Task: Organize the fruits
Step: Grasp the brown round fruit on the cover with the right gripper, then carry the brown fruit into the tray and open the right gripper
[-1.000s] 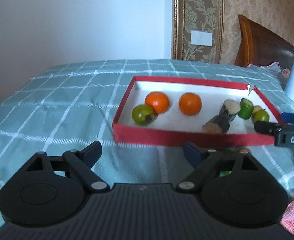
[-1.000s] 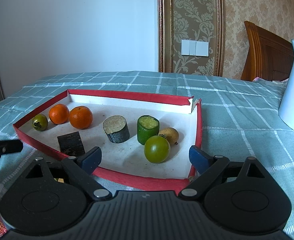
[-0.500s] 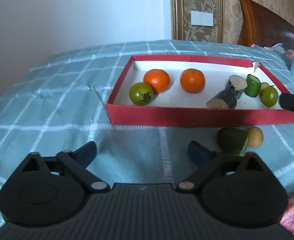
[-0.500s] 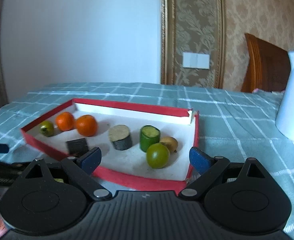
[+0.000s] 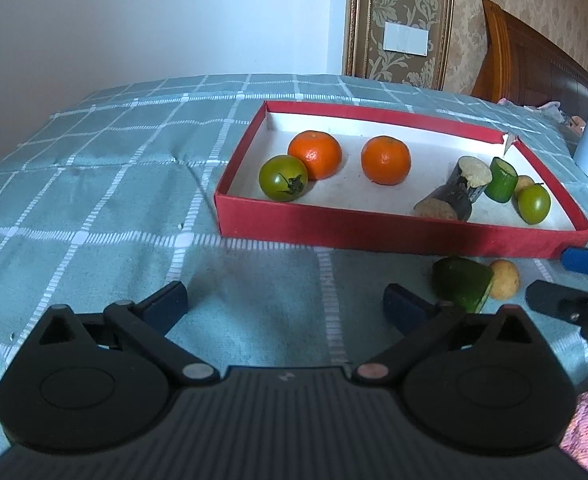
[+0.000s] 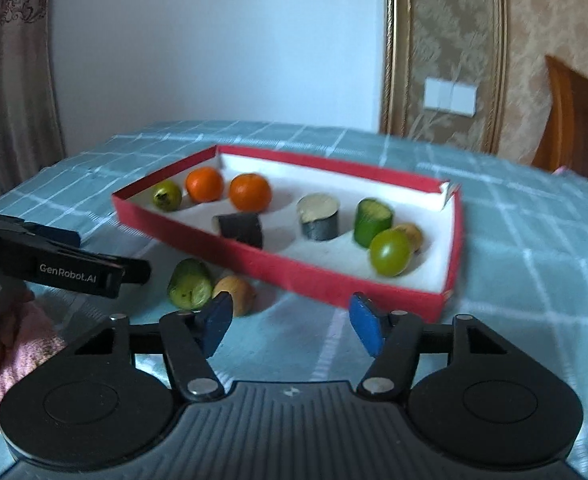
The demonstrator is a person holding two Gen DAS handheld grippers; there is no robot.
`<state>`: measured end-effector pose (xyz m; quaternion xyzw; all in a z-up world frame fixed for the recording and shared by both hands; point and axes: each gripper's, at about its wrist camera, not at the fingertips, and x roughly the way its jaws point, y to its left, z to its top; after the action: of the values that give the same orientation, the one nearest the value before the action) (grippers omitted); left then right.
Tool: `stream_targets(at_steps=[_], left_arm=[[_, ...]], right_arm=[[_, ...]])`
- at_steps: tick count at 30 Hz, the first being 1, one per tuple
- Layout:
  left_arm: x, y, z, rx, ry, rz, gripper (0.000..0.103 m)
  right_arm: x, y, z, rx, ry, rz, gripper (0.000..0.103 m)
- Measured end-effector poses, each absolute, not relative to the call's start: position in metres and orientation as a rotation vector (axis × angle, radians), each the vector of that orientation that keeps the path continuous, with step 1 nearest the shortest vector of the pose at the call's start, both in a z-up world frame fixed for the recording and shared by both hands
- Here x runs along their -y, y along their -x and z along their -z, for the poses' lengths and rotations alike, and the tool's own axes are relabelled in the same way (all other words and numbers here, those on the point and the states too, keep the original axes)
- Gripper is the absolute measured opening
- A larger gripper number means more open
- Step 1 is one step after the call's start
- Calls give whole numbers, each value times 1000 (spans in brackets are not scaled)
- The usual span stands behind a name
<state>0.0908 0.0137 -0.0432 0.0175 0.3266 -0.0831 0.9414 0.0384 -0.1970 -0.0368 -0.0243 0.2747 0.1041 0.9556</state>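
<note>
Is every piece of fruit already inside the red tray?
No, a green piece and a small brown fruit lie on the cloth outside the red tray.

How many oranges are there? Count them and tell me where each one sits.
2. Both are in the red box, toward its left end: one orange touches the green tomato, the other orange sits alone to its right. Nothing seems hidden.

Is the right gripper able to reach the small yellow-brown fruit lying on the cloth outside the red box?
Probably yes. The small yellow-brown fruit lies just beyond the right gripper, whose closing jaws are empty; only the cut green piece sits beside it.
</note>
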Motion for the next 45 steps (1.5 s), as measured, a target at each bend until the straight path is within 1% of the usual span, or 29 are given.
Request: stream_targets(at_steps=[3,6,11,12,13,14,15,17,18,20,22,29,38,45], left_arm=[[-16,-91,43,-661,-19,174,103],[-19,-90,43,-656,-3,179,103],[-19,-89,42,-654,4,181,103],[-19,-89,42,-654,4,181,103],[-19,-89,42,-654,4,181,103],[-19,-89,42,-654,4,181,103],[-19,-89,42,-654,4,181,103],[-19,-89,42,-654,6,182,103],[-19,-89,42,-654,5,181,103],[-20,-89,42,-654,4,181,103],[-20,-89,42,-654,6,182,103],[-20,-89,42,-652,12,184,103],[-21,-88,42,-650,19,186,103],[-21,-88,42,-650,18,186,103]], right_arm=[[193,-41,38,-566,41,-219,63],[190,-47,39,-586,25,-238,57],[180,-54,42,-596,40,-245,54],[178,-55,43,-594,49,-242,52],[175,-56,43,-595,59,-240,47],[173,-58,44,-596,69,-242,45],[170,-59,44,-598,83,-246,40],[167,-59,45,-600,103,-249,36],[166,-60,46,-603,107,-252,33],[165,-59,46,-597,112,-251,31],[165,-58,47,-596,111,-254,26],[170,-55,46,-592,73,-243,26],[186,-36,26,-479,27,-206,26],[205,-59,16,-479,2,-125,26]])
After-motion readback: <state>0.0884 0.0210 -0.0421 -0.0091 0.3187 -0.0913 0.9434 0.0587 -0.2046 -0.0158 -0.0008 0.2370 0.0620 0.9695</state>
